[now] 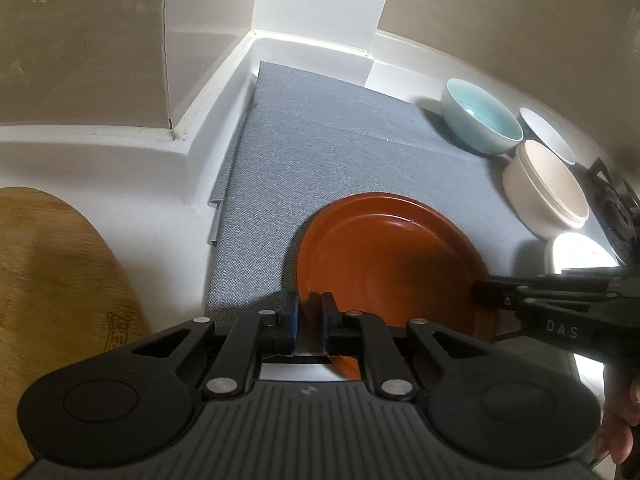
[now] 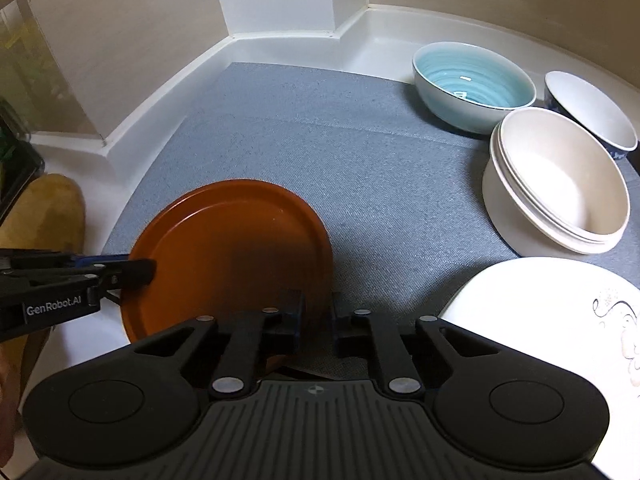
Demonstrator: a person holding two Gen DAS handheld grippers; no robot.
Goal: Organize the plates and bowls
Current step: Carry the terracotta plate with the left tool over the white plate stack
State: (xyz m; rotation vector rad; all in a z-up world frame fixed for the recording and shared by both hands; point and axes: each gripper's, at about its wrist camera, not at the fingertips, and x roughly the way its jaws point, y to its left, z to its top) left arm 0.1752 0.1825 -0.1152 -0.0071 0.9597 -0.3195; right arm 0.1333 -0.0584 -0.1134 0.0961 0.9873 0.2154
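Note:
An orange-brown plate (image 1: 384, 264) (image 2: 232, 252) lies on the grey mat (image 1: 320, 152) (image 2: 360, 168) near its front edge. My left gripper (image 1: 309, 316) (image 2: 136, 270) has its jaws narrowly apart at the plate's left rim; one finger lies over the rim in the right wrist view. My right gripper (image 2: 318, 316) (image 1: 486, 294) sits at the plate's right rim with a small gap between the jaws. Whether either grips the plate I cannot tell. A light-blue bowl (image 2: 474, 84) (image 1: 480, 120), stacked cream bowls (image 2: 560, 184) (image 1: 544, 188), and a blue-and-white bowl (image 2: 592, 112) (image 1: 548, 132) stand at the right.
A white patterned plate (image 2: 540, 316) (image 1: 580, 256) lies at the front right. A wooden board (image 1: 52, 272) (image 2: 44, 212) lies left of the mat on the white counter (image 1: 152, 184). Walls and a white corner post (image 1: 320, 0) close the back. A black stove grate (image 1: 616, 208) is at far right.

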